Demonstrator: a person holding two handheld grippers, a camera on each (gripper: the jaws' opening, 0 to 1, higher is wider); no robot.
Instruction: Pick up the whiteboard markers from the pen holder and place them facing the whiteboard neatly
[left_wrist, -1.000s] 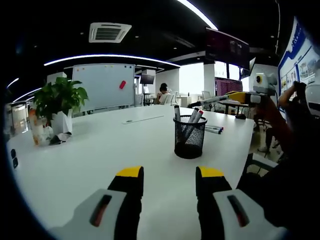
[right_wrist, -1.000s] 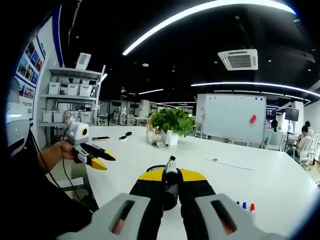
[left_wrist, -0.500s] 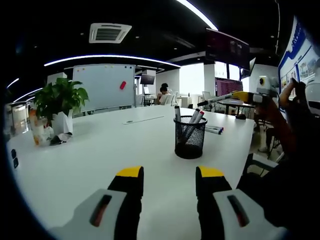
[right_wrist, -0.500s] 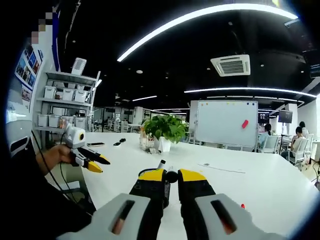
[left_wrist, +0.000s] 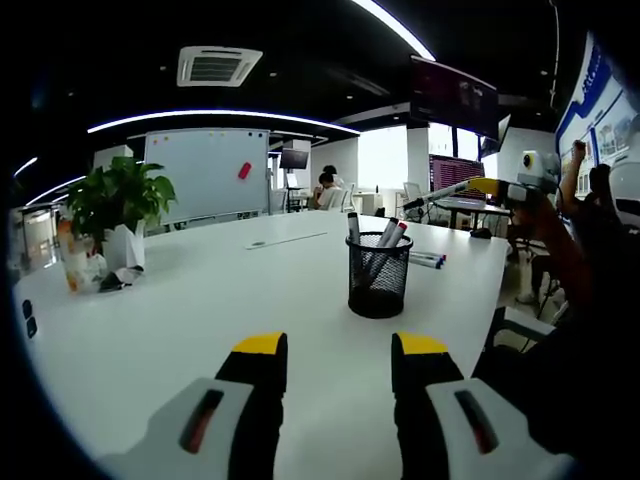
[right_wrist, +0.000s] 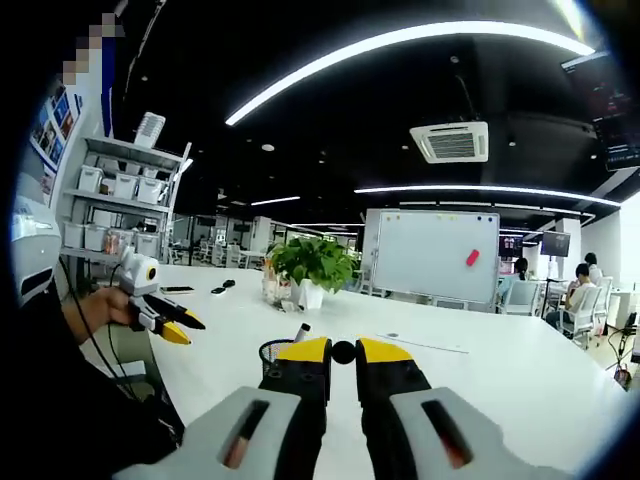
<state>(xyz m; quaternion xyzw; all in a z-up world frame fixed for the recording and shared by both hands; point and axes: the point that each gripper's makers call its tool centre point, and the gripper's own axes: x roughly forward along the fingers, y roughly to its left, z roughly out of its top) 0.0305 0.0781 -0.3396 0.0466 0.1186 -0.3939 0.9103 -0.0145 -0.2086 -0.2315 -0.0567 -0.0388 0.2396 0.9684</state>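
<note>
Right gripper view: a marker (right_wrist: 343, 352) is clamped by the right gripper (right_wrist: 343, 352) above the pen holder (left_wrist: 379, 275); the left gripper (left_wrist: 330, 347) is held open before that holder.

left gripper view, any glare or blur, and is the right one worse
Left gripper view: windows behind the holder are blown out white, the table shines evenly, edges bow from the fisheye. Right gripper view: sharp at the whiteboard, ceiling light strips glare, and the marker in the right gripper is a close, soft blob.

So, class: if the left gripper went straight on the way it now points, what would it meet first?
Probably the black mesh pen holder, standing on the white table slightly right of the left gripper's open jaws; depth is uncertain.
</note>
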